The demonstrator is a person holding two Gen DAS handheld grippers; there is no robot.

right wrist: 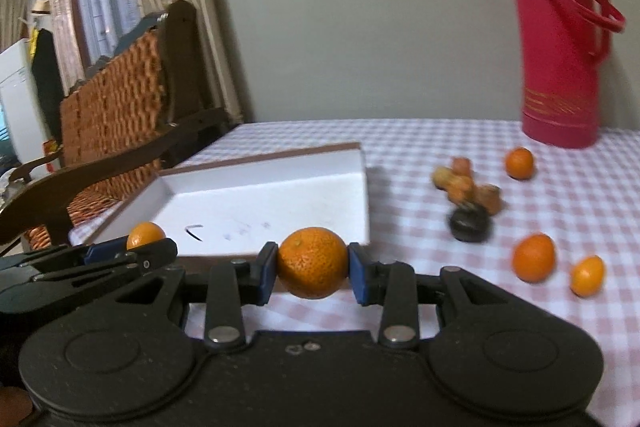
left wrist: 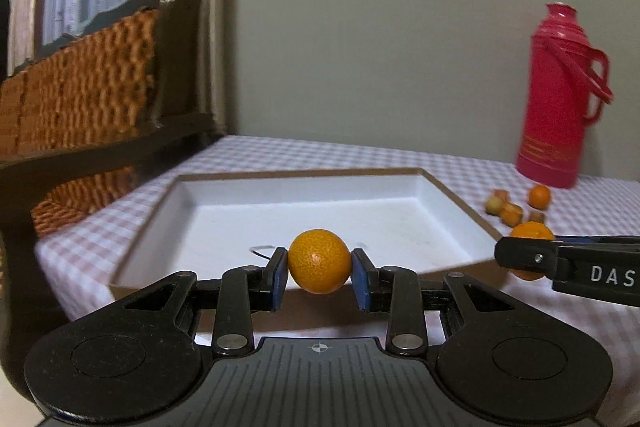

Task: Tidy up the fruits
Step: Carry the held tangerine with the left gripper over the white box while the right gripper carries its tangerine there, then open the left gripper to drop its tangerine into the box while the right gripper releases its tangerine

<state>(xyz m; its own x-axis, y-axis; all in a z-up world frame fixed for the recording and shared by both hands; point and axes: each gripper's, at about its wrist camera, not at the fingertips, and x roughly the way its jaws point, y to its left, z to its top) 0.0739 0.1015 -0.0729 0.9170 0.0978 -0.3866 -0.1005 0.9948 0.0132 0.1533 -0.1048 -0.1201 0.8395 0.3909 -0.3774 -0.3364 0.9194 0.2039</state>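
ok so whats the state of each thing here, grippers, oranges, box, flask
left gripper: shut on an orange
right gripper: shut on another orange
white box: open, nothing in it
loose oranges: lying on the cloth
red flask: upright, lid on

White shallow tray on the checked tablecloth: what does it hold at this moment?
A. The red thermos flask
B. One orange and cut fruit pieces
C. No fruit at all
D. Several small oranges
C: the white shallow tray shows only a bare floor, while one small orange is clamped in the left gripper and another in the right gripper.
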